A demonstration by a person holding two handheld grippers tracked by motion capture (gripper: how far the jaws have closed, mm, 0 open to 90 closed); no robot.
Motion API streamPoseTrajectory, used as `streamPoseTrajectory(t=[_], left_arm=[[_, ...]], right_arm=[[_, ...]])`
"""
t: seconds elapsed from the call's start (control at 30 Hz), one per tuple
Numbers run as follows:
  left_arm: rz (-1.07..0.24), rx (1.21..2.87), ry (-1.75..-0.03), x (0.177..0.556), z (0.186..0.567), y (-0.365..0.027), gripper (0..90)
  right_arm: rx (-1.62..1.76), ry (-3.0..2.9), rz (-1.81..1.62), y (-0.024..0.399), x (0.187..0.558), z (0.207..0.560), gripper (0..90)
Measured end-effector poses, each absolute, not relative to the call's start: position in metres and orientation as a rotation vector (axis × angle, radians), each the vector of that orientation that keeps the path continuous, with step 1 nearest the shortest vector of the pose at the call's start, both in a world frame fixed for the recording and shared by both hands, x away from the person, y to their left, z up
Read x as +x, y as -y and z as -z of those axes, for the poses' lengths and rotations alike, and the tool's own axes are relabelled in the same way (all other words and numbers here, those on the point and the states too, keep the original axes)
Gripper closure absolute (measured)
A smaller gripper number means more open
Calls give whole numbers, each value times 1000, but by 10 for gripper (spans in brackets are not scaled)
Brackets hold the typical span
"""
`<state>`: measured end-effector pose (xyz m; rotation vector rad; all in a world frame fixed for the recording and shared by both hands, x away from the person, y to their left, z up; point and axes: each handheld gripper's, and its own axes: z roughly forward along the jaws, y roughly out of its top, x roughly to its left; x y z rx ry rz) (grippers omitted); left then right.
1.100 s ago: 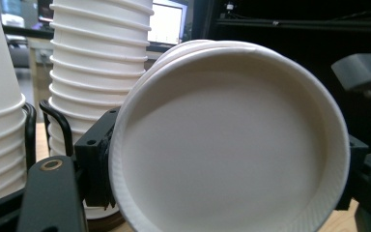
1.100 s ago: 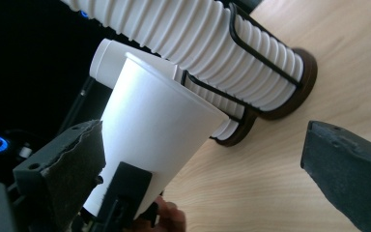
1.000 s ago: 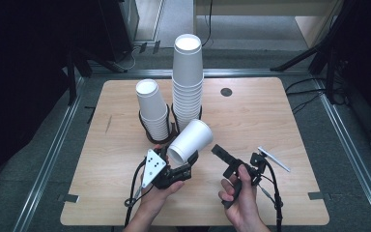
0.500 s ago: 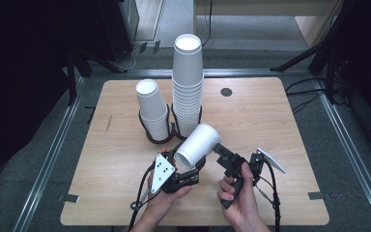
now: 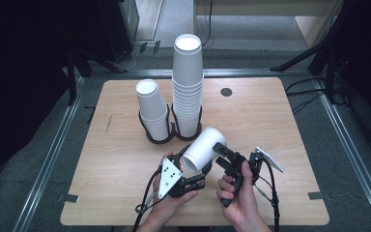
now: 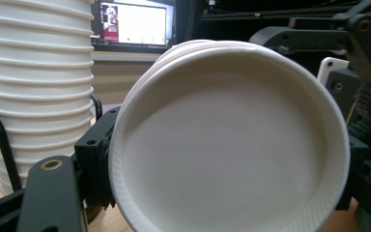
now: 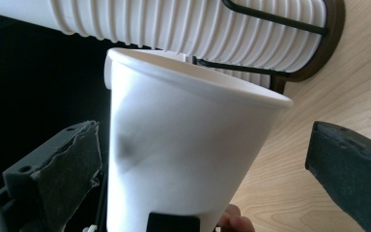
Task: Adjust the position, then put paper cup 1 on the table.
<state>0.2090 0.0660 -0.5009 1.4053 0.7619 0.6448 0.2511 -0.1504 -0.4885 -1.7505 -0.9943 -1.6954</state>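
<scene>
while the left gripper [image 5: 199, 170] is clamping the white paper cup [image 5: 204, 150] near its base, tilted just in front of the tall cup stack [image 5: 187, 92], the right gripper [image 5: 226, 157], fingers just opening wide, is bracketing it untouched; light, crushable, best pinched gently mid-wall.

**A test room in a lab, not a home**

This looks like a room where people try things out and record them. One small wooden table [image 5: 125, 203] stands alone on a grey floor [image 5: 352, 159]. Metal rails [image 5: 46, 162] run along the floor on both sides of it. Black stand legs [image 5: 314, 50] and loose cables [image 5: 309, 94] lie around the table. The walls and corners are very dark. Behind the table, a lit computer screen [image 6: 134, 23] glows. A person's hand [image 5: 244, 205] holds a black tool with a wire on it.
</scene>
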Motion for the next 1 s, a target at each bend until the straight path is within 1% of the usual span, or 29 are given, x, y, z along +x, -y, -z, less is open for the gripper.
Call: streamPoseTrajectory(t=[0.8,1.0], left_arm=[[-580,1441,-716,205,507,-54,216],[-582,1451,-713,205,508,-55,215]], right_arm=[[-1721,955,1646,151,258,497,0],[-1672,927,1651,147,260,502,56]])
